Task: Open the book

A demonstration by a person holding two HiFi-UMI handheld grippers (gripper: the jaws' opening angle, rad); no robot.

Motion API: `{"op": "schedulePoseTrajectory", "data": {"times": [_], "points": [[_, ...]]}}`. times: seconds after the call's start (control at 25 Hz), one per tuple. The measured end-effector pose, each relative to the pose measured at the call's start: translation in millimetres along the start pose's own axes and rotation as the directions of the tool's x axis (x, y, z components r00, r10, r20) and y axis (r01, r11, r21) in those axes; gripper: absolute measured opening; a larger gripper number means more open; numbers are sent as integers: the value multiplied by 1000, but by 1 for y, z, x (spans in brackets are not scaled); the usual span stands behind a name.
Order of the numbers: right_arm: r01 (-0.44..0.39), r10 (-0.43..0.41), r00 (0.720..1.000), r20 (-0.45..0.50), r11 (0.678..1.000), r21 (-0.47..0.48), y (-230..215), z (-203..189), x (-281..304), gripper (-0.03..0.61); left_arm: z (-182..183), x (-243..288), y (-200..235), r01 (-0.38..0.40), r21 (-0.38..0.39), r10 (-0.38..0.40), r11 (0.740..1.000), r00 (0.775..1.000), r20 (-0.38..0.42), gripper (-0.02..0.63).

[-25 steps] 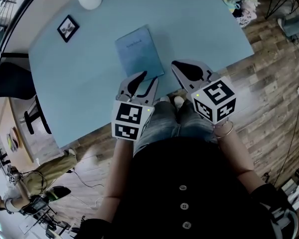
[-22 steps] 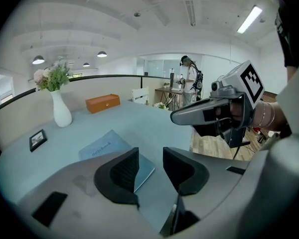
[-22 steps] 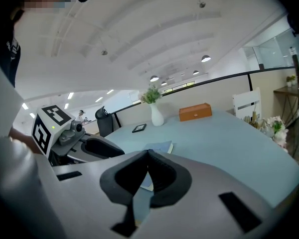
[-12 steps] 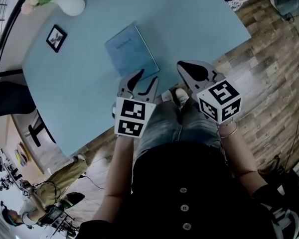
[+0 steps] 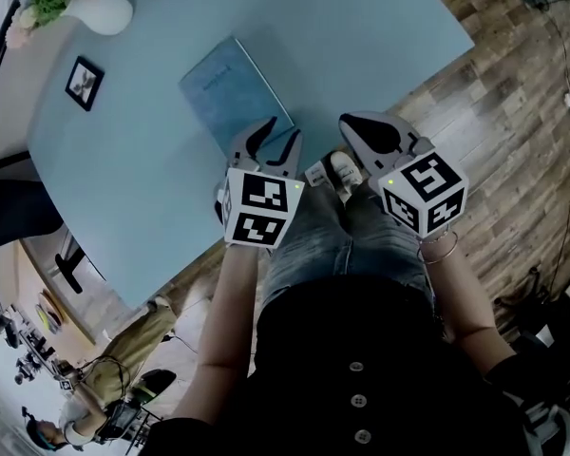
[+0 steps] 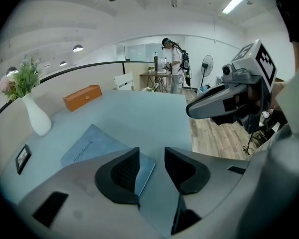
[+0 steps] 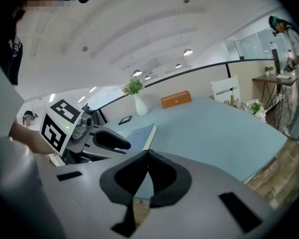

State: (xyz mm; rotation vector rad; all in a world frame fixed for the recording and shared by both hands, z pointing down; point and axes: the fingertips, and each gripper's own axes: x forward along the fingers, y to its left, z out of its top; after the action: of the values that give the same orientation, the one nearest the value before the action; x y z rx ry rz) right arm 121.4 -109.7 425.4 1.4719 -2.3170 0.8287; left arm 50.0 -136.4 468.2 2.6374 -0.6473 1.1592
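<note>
A closed blue notebook lies on the light blue table near its front edge, also seen as the notebook and the notebook. My left gripper hangs over the book's near corner. Its jaws have just been opening and stand open; the corner shows in the gap, untouched by the pads. My right gripper is off the table's edge to the right of the book, above the floor. Its fingertips meet with nothing between them.
A white vase with flowers and a small picture frame stand at the table's far left. An orange box sits at the far side. Wooden floor lies right of the table. A person stands far off.
Both grippers have sunk toward the table. The left one now sits over the book's near corner, with its jaws a little wider apart than before.
</note>
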Motion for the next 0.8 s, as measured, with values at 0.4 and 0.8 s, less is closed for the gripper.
{"op": "schedulePoseTrajectory", "data": {"times": [0.4,0.8], "points": [[0,3,998,-66,999,46,-3,-29,6,2,-10,22,1,-4,64,6,998,999,-44,138],[-18,22,996,-88,998,54,-5,-37,9,2,-18,31,5,-53,103,62,993,994,-90,129]]}}
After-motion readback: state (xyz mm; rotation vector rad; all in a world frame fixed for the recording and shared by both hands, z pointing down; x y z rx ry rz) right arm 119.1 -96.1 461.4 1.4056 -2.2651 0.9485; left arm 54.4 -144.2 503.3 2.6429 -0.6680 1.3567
